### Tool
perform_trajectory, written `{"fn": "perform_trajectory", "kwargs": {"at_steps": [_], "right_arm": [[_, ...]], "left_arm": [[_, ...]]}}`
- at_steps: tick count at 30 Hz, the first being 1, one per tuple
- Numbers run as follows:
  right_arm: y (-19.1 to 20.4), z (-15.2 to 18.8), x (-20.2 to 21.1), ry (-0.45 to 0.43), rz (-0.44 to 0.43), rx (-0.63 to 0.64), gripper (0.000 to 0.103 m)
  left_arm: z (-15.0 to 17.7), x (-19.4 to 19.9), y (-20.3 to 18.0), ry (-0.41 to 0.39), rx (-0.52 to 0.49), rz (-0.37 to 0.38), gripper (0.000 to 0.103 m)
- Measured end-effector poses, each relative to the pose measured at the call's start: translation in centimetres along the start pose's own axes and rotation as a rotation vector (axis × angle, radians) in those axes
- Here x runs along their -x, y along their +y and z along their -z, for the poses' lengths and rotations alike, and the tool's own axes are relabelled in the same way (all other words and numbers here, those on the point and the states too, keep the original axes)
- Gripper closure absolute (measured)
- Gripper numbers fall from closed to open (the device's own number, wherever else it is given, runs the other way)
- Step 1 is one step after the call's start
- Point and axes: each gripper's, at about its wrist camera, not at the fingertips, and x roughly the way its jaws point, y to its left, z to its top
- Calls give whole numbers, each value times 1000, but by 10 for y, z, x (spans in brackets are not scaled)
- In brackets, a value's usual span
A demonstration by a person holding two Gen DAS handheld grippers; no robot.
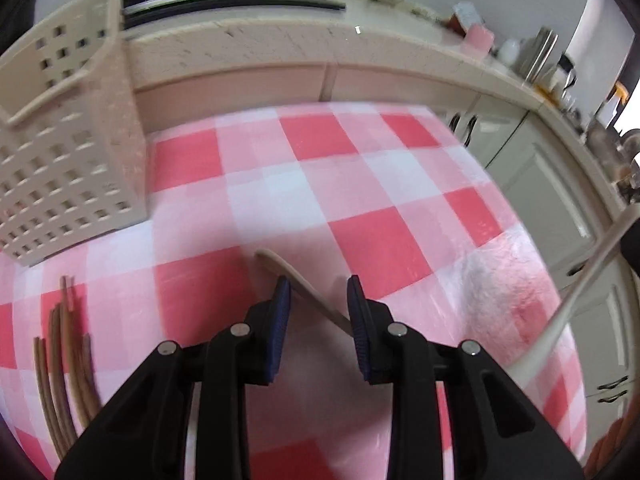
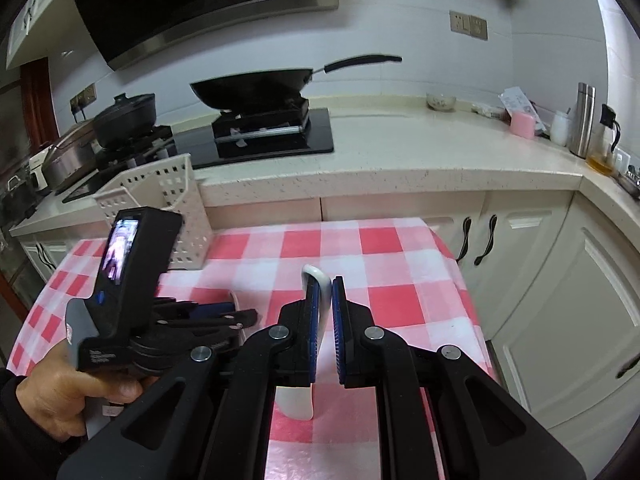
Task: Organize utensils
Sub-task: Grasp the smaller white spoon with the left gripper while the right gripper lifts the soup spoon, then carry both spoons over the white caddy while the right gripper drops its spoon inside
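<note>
Shows the left claw (image 1: 318, 282) released low over a surface draped in a red-and-white checked cloth (image 1: 380, 236), blue pads apart on either side of a pale wooden utensil (image 1: 280, 270). Finds that utensil flat on the cloth, slanting between the 2 pads, near end tucked under the right-side one, neither pad pressing on it. Puts a loose bunch of brown chopsticks (image 1: 60, 360) on the cloth at the lower left of the left wrist view, well apart from the claw. Places a beige perforated utensil holder (image 1: 60, 160) upright on the cloth at upper left, against the edge of a speckled kitchen counter (image 1: 280, 40).

Catches the right claw (image 2: 324, 284) clenched on a white utensil (image 2: 296, 400), its curved handle end poking up between the narrow pads and its broader end hanging below them, clear of the cloth. Shows the same white utensil as a long pale streak at the right edge of the left wrist view.

Takes in, from the right wrist camera, a hand (image 2: 68, 396) gripping the left tool low over the cloth, in front of the holder. Frames a black wok (image 2: 256, 88) and a lidded dark pot (image 2: 124, 116) on the hob behind, cream cabinet doors (image 2: 580, 300) to the right.
</note>
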Motion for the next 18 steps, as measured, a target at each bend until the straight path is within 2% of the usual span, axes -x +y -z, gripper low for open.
{"fn": "perform_trajectory", "kwargs": {"at_steps": [2, 3, 4, 10, 13, 14, 15, 16, 17, 18], "right_arm": [[-2, 2, -8, 17, -9, -6, 93], [-2, 4, -12, 26, -17, -10, 93], [-2, 6, -14, 35, -26, -16, 94], [13, 16, -25, 80, -93, -21, 96], [15, 23, -35, 142, -73, -33, 93], [13, 27, -37, 163, -54, -46, 90], [11, 31, -39, 181, -30, -52, 75], [10, 34, -40, 189, -21, -54, 51], [9, 38, -41, 197, -14, -55, 41], [9, 41, -44, 211, 2, -51, 38]], "left_arm": [[0, -4, -10, -6, -53, -67, 84], [1, -4, -12, -8, -69, -76, 94], [2, -3, -10, -8, -71, -70, 98], [16, 38, 24, -61, -17, 20, 99], [28, 73, 45, -117, 20, 58, 99], [33, 83, 50, -133, 28, 69, 99], [38, 91, 53, -145, 35, 75, 99], [43, 101, 58, -158, 44, 85, 99], [48, 111, 61, -171, 50, 99, 99], [52, 116, 62, -180, 52, 103, 99]]}}
